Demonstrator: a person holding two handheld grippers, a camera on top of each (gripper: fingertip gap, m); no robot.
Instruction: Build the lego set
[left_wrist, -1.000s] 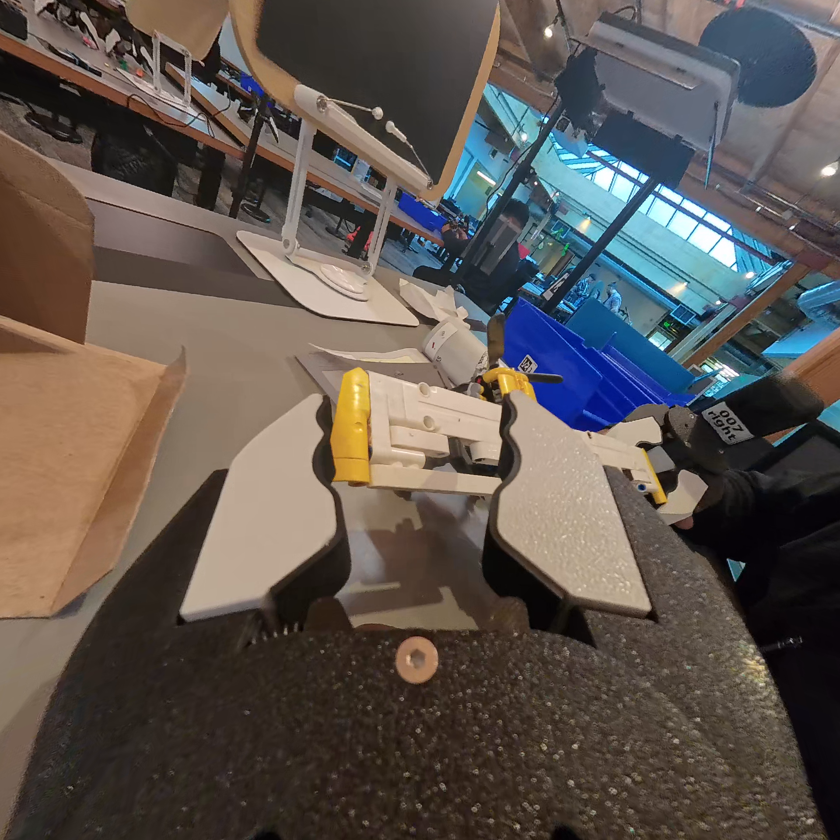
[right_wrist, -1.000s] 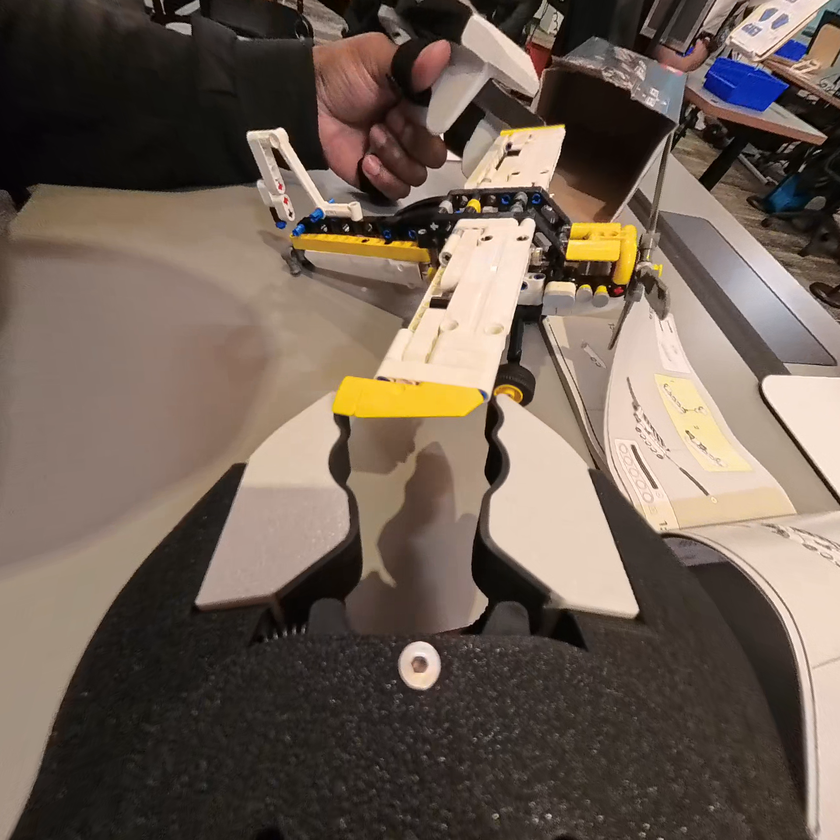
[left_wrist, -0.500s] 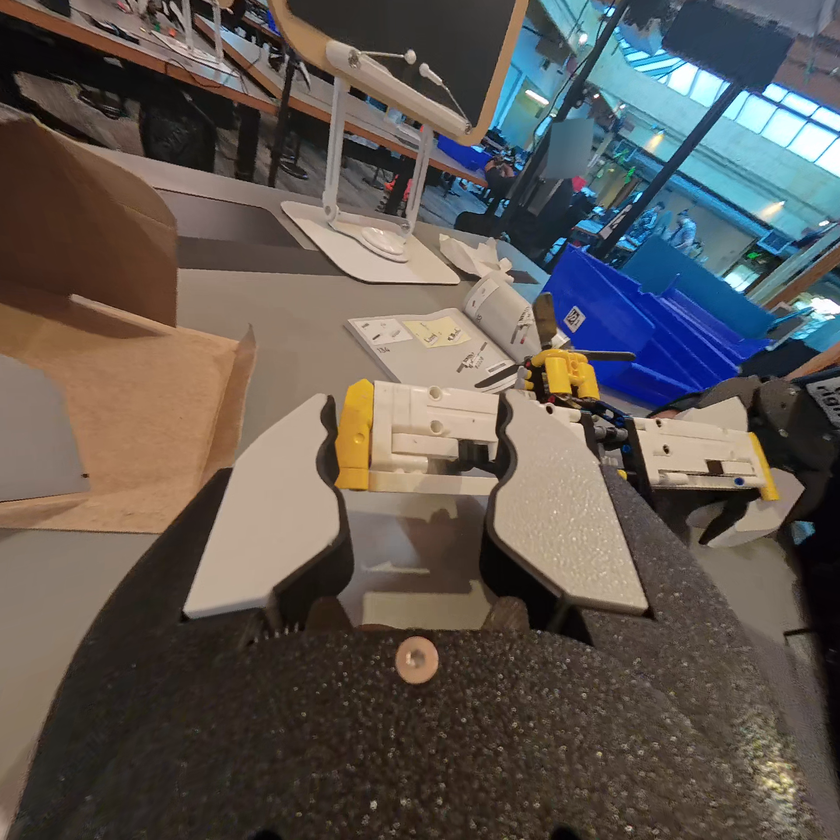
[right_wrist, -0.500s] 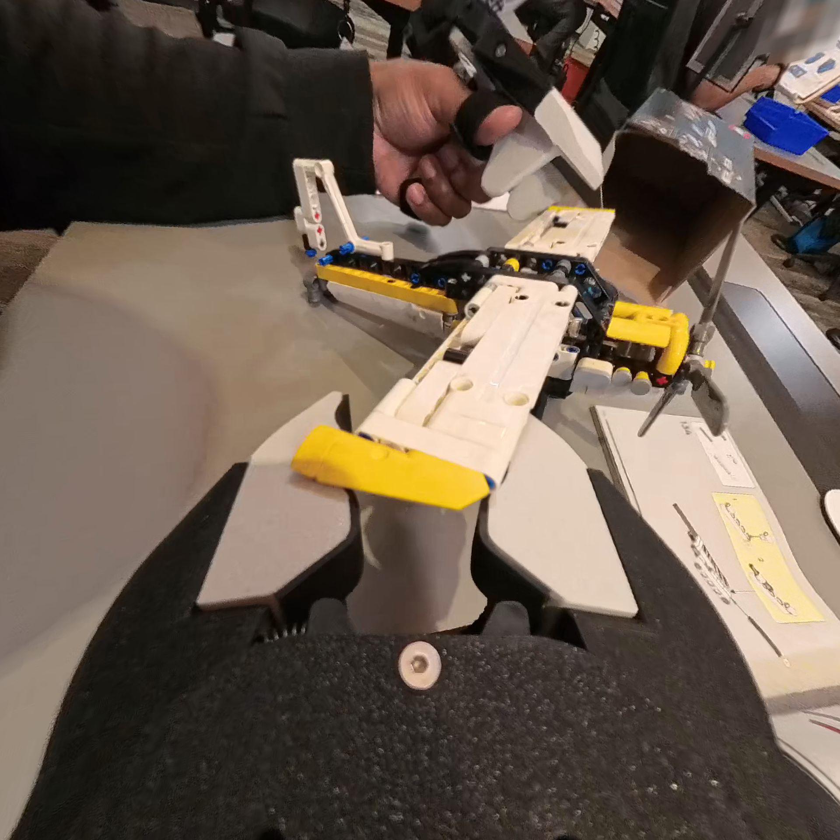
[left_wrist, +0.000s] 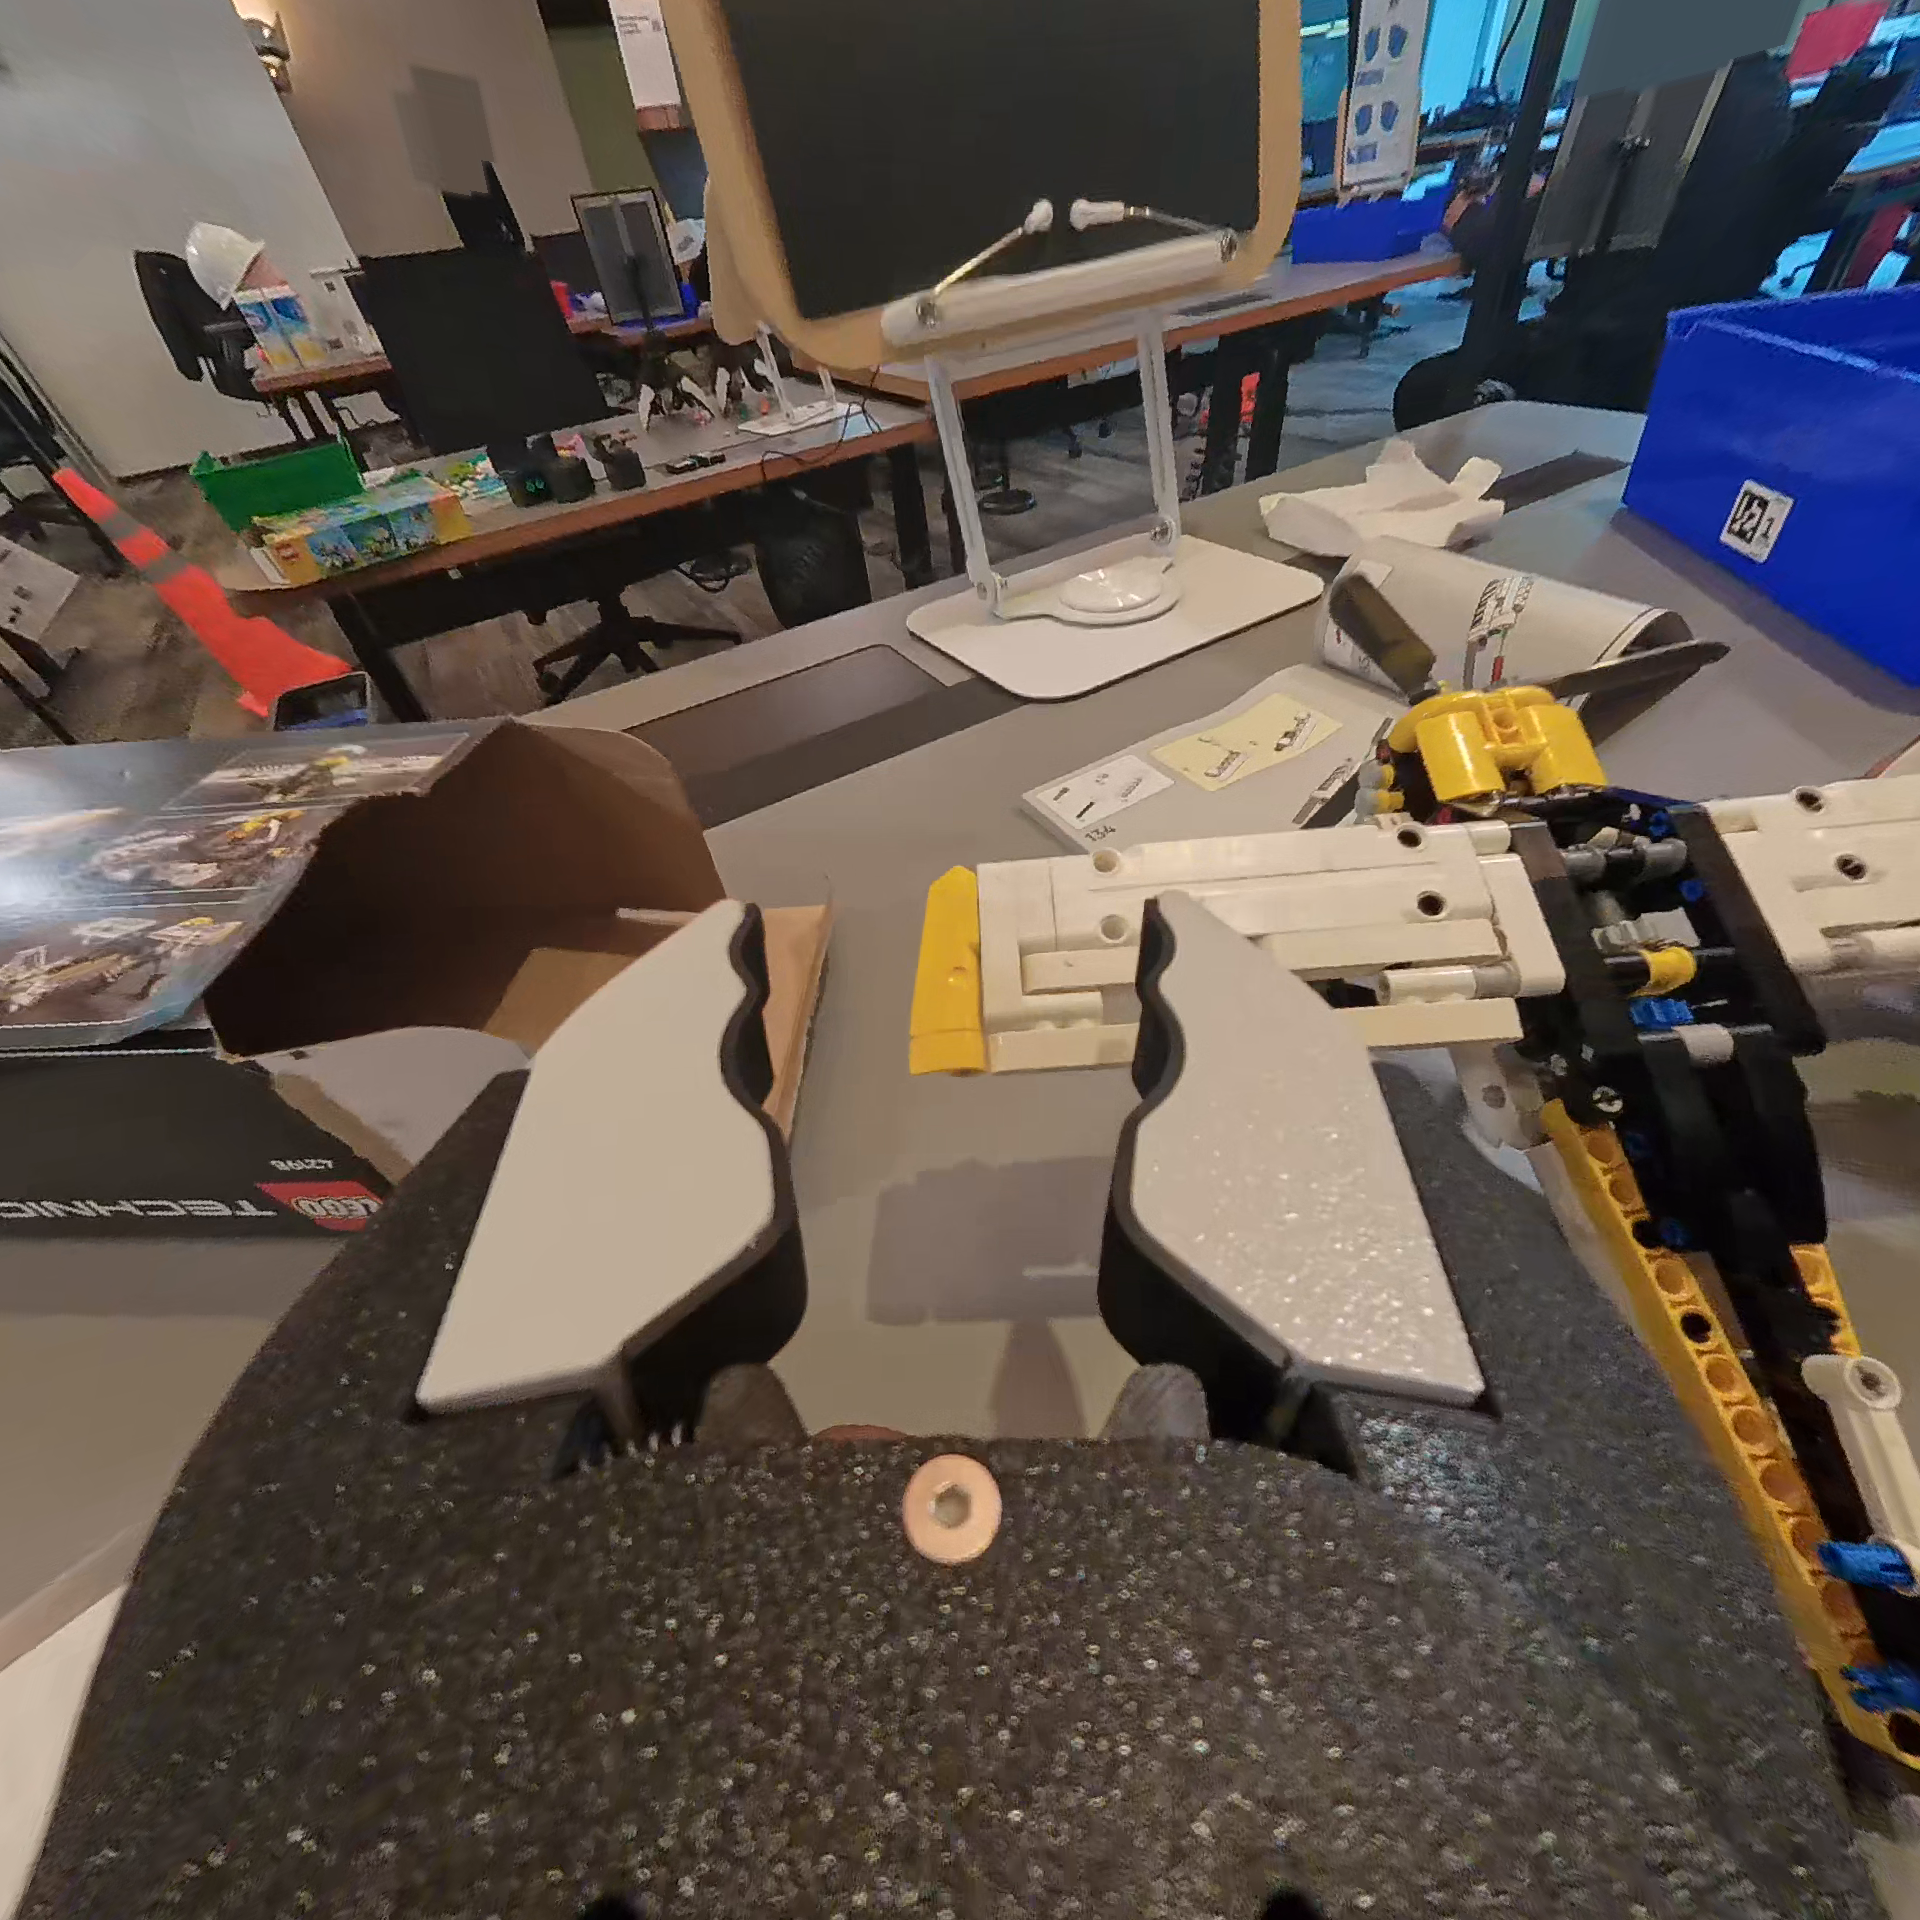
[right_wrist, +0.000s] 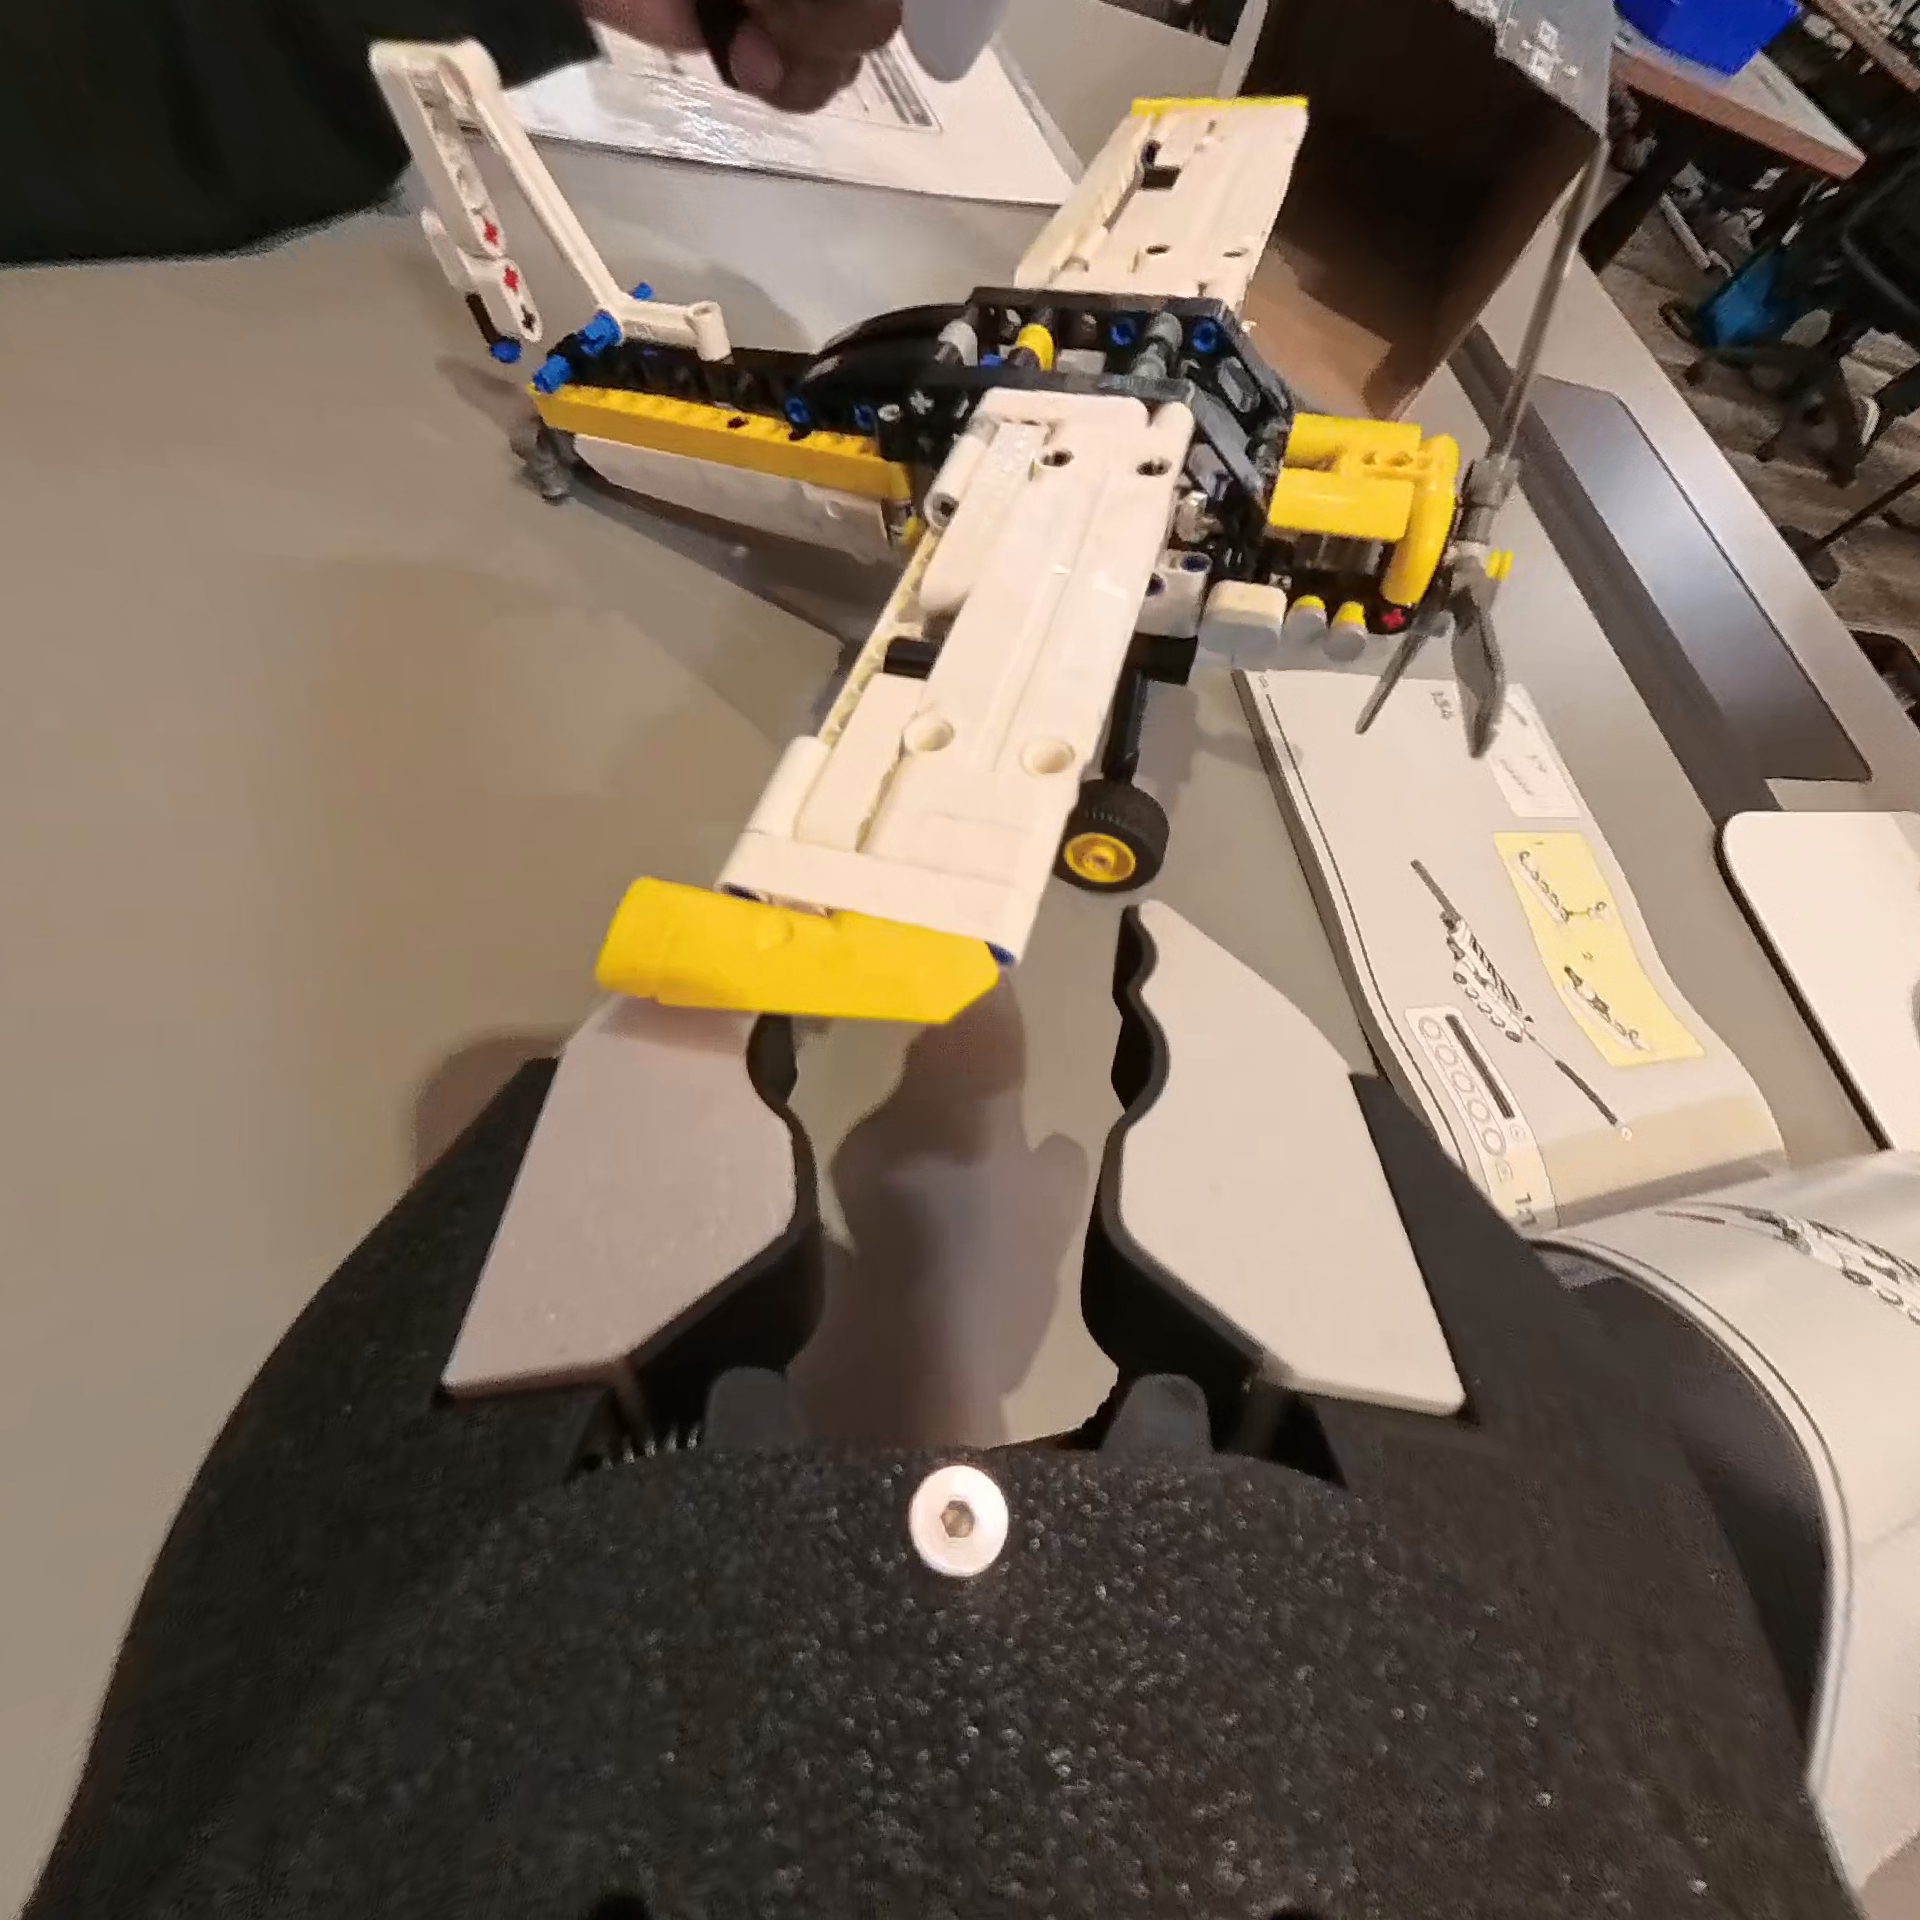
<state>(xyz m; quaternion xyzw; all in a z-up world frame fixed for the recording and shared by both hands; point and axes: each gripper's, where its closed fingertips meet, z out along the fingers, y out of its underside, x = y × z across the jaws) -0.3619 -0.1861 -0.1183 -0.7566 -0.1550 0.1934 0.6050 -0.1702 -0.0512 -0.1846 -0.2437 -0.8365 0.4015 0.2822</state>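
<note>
A white, yellow and black brick-built plane (right_wrist: 997, 665) stands on the grey table (right_wrist: 260, 727) on its small wheel (right_wrist: 1112, 847). In the left wrist view its wing (left_wrist: 1247, 914) reaches in from the right. The wing's yellow tip (left_wrist: 945, 977) lies between my left gripper's (left_wrist: 953, 916) fingertips, and the left pad stands clear of it. That gripper is open and holds nothing. My right gripper (right_wrist: 951, 977) is open at the other wing. That wing's yellow tip (right_wrist: 790, 951) hangs over its left finger (right_wrist: 644, 1195), and the right finger is apart.
An open cardboard box (left_wrist: 468, 883) lies left of the plane. An instruction booklet (right_wrist: 1507, 987) and a curled booklet (right_wrist: 1766, 1351) lie at the right. A screen stand (left_wrist: 1112, 613) and a blue bin (left_wrist: 1787, 468) stand behind. A hand (right_wrist: 790, 42) shows above the tail.
My left gripper has shifted left, so the wing tip no longer lies against its left finger. In the right wrist view the wing has moved forward off the fingers.
</note>
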